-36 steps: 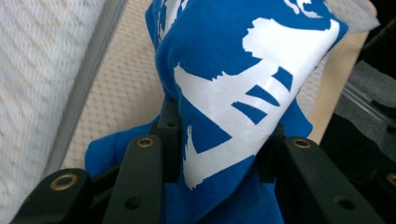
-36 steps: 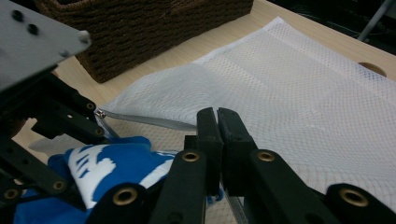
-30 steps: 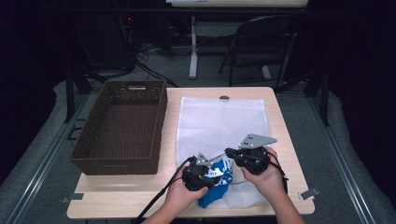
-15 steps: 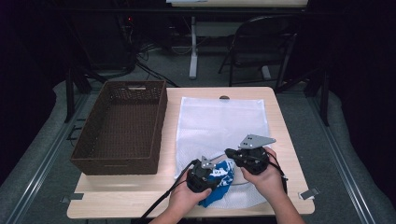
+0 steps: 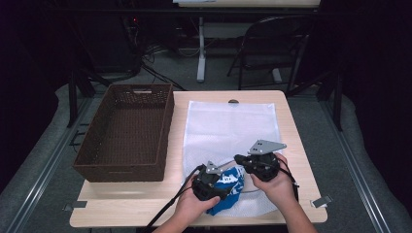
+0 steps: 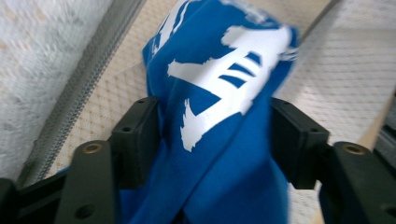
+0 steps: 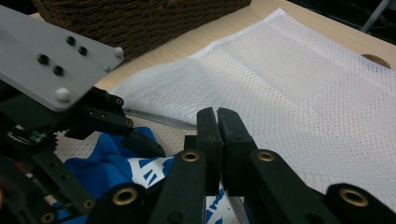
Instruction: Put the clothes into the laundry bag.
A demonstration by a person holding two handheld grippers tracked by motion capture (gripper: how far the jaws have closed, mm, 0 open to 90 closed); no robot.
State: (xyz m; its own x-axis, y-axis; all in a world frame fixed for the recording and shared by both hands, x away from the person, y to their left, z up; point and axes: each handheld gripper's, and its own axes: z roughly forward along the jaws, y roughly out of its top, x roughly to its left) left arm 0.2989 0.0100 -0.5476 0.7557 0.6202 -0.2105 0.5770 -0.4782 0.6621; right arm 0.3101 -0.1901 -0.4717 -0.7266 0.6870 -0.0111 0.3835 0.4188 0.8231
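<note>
The left gripper holds the blue garment: its fingers stand partly apart, with the bunched cloth filling the gap between them and touching both. The right gripper has its fingers pressed together; whether they pinch the white mesh bag cannot be told. The garment lies just left of the right fingers, on the near edge of the bag. The brown basket stands on the table, well beyond the left fingers.
</note>
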